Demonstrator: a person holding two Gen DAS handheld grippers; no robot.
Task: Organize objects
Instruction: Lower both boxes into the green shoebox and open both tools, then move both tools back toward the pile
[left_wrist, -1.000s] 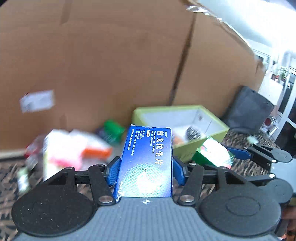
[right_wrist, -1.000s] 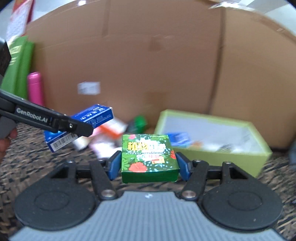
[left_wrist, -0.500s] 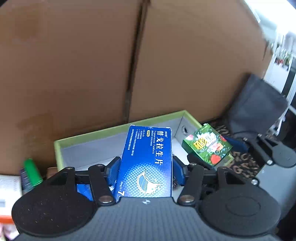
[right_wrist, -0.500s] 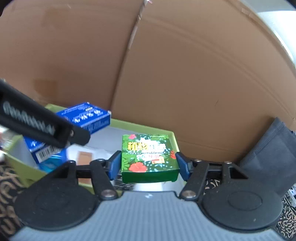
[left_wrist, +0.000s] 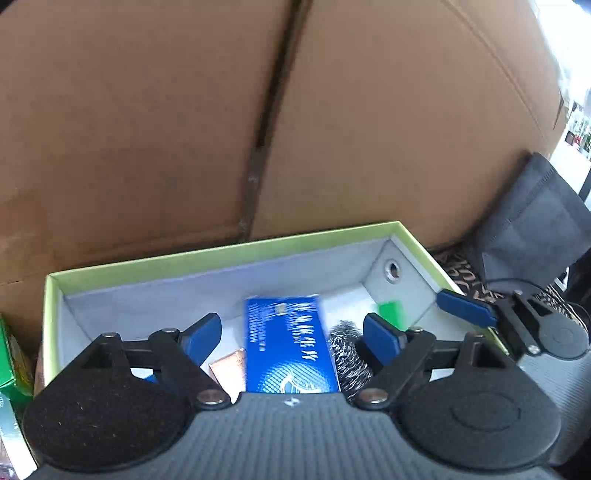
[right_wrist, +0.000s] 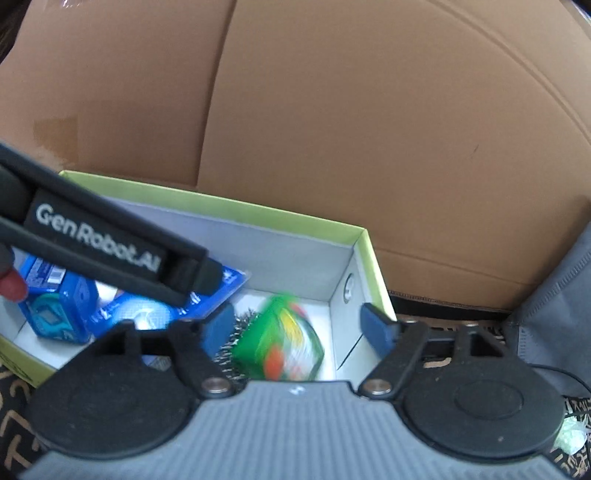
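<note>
In the lower middle of the left wrist view, the left gripper (left_wrist: 291, 332) has its jaws opening, and the blue box (left_wrist: 290, 349) sits between them with a clear gap to each blue pad, so it is let go and not gripped. The box is blurred and lies over the inside of the green-rimmed tray (left_wrist: 221, 254), beside a bristly grey-and-white object (left_wrist: 349, 356) and a small copper-coloured piece (left_wrist: 229, 369). The risk I see is the box landing on edge against that bristly object and tipping, since nothing holds it. Its lower end is cut off by the gripper body, so I cannot tell whether it already rests on the tray floor. At the right of the frame one blue finger of the right gripper (left_wrist: 465, 308) shows; only a green smear (left_wrist: 391, 312) marks its load here.

In the lower middle of the right wrist view, the right gripper (right_wrist: 299, 330) also has its jaws opening, and the green box (right_wrist: 284, 349) is between them, free of both pads and heavily smeared, near the tray's right end wall (right_wrist: 345, 310). It could strike that wall or the bristly object (right_wrist: 229, 352) and come to rest askew. The black arm of the left gripper (right_wrist: 110, 251) crosses the left of the frame and hides much of the blue box (right_wrist: 147, 314) and a second blue pack (right_wrist: 55, 310). The two tools are close, so a clash while pulling back is possible.
</note>
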